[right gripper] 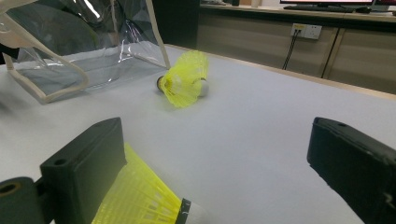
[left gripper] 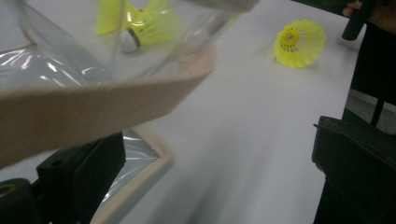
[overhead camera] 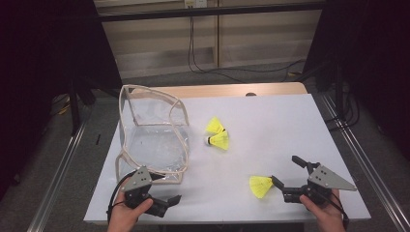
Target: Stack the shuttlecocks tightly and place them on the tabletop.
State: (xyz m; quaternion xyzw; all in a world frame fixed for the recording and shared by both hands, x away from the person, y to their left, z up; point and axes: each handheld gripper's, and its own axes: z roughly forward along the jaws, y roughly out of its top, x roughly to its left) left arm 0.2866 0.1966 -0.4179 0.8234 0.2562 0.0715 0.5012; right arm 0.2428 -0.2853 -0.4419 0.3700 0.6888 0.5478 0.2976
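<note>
R gripper (overhead camera: pixel 285 178) is lining up on the near shuttlecock (overhead camera: pixel 261 186), jaws apart, cork lying between them at table's near right. Should be closing on the cork end, not the skirt, since it crushes. L gripper (overhead camera: pixel 159 193), jaws apart, is sitting by the bag (overhead camera: pixel 152 130) rim; should be keeping the mouth open.
</note>
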